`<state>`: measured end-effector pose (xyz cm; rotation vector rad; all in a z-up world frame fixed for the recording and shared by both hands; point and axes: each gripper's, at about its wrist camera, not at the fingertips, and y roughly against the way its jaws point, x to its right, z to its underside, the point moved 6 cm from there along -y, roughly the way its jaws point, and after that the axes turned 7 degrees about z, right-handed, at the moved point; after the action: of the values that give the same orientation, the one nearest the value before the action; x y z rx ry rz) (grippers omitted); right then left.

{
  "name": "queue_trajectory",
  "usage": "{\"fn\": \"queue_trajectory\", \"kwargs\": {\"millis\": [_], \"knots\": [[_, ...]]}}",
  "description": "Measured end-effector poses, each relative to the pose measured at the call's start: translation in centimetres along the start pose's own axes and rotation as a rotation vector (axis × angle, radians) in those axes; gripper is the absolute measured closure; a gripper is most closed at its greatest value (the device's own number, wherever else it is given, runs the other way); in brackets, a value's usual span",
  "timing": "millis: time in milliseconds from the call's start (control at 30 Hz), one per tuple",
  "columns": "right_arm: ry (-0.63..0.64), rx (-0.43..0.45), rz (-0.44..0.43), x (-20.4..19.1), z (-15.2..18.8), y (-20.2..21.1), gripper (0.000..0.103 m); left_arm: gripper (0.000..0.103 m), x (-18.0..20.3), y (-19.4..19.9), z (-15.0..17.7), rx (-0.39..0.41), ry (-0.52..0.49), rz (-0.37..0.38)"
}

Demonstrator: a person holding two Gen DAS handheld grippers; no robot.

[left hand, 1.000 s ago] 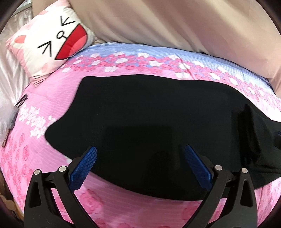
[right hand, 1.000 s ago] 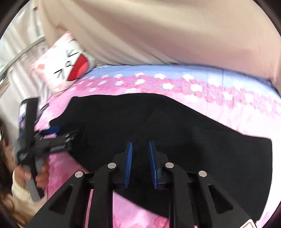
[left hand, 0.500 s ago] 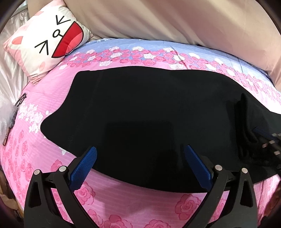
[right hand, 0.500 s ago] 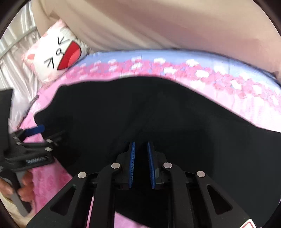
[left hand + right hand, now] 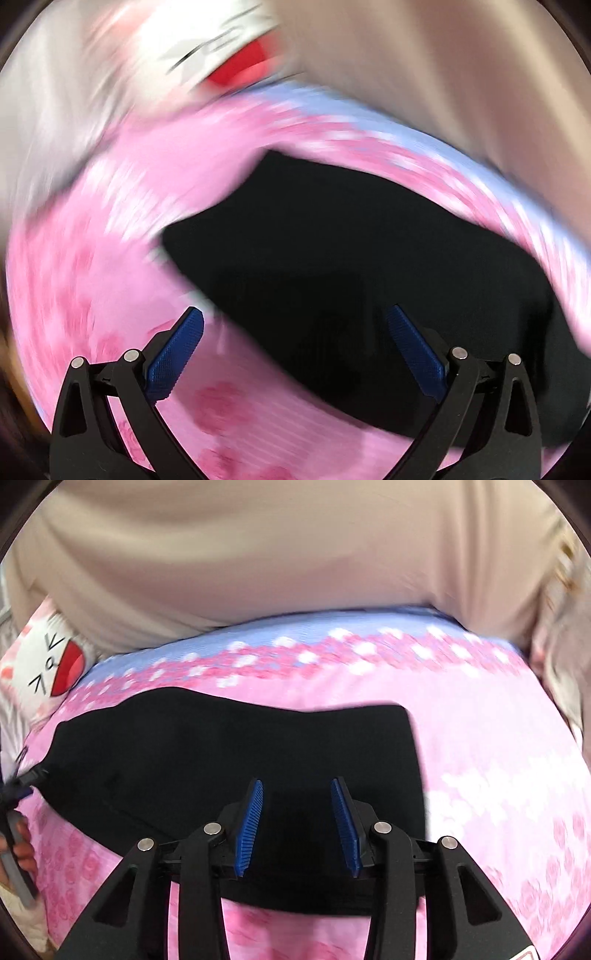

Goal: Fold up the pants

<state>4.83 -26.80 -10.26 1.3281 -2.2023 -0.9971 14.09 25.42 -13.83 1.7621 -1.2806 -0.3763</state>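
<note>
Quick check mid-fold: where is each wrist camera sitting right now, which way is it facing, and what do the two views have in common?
Left wrist: on the left tool, aimed down at the black pants on the pink sheet; heavily blurred; wide-open blue pads show.
Right wrist: on the right tool, aimed down across the pants; its jaws have just been opening, with nothing between them; a hand shows far left.
Shared: pants, sheet, cat pillow, beige backdrop.

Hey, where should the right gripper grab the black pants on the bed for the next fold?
Probably the pants' square right end, at its far corner. That edge lies flat and straight on the pink bedsheet, so the right gripper, jaws just opened and empty, could come in from the right side.
</note>
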Motion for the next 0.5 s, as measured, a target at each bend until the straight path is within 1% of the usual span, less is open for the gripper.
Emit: {"fn": "queue_trajectory", "kwargs": {"millis": [33, 67, 100, 133, 167, 200, 233, 267, 300, 333, 367, 400, 433, 467, 500], "knots": [[-0.009, -0.002, -0.001, 0.5, 0.2, 0.0, 0.064, 0.005, -1.4, -0.9, -0.3, -0.032, 0.083, 0.014], [-0.020, -0.003, -0.003, 1.0, 0.4, -0.2, 0.061, 0.006, -2.9, -1.8, -0.5, -0.058, 0.166, 0.035], [-0.032, -0.003, -0.007, 1.4, 0.5, -0.4, 0.059, 0.006, -3.6, -1.4, -1.2, -0.009, 0.190, 0.060], [-0.040, -0.004, -0.013, 1.5, 0.6, -0.5, 0.055, 0.006, -3.6, -1.0, -1.6, 0.016, 0.178, 0.038], [-0.049, -0.007, -0.024, 1.8, 0.7, -0.6, 0.055, 0.006, -3.2, -0.9, -1.9, 0.027, 0.157, 0.032], [-0.053, -0.008, -0.031, 1.9, 0.8, -0.8, 0.055, 0.006, -2.1, -1.4, -2.1, 0.007, 0.116, 0.068], [-0.057, -0.006, -0.037, 1.9, 0.7, -1.0, 0.055, 0.006, -1.4, -2.2, -2.0, -0.029, 0.105, 0.091], [-0.061, -0.002, -0.045, 2.0, 0.6, -1.0, 0.055, 0.005, -0.7, -3.5, -1.6, -0.089, 0.113, 0.099], [-0.063, 0.003, -0.050, 2.3, 0.8, -0.4, 0.055, 0.008, -0.3, -3.4, -1.7, -0.059, 0.090, 0.065], [-0.064, 0.007, -0.051, 2.3, 0.7, -0.3, 0.055, 0.014, 0.9, -3.5, -1.6, -0.064, 0.073, 0.083], [-0.065, 0.012, -0.048, 2.5, 0.8, 0.0, 0.052, 0.016, 1.5, -3.6, -1.5, -0.070, 0.063, 0.071], [-0.067, 0.022, -0.041, 2.8, 0.8, 0.2, 0.050, 0.033, 2.2, -3.5, -1.6, -0.059, 0.056, 0.061], [-0.068, 0.027, -0.036, 3.1, 0.8, 0.4, 0.044, 0.056, 2.6, -3.3, -1.8, -0.043, 0.047, 0.028], [-0.069, 0.030, -0.032, 3.5, 1.0, 0.6, 0.043, 0.068, 2.6, -3.3, -2.1, -0.031, 0.040, 0.009], [-0.074, 0.032, -0.028, 3.9, 1.1, 0.8, 0.043, 0.083, 2.9, -3.3, -2.4, -0.019, 0.030, -0.001]]}}
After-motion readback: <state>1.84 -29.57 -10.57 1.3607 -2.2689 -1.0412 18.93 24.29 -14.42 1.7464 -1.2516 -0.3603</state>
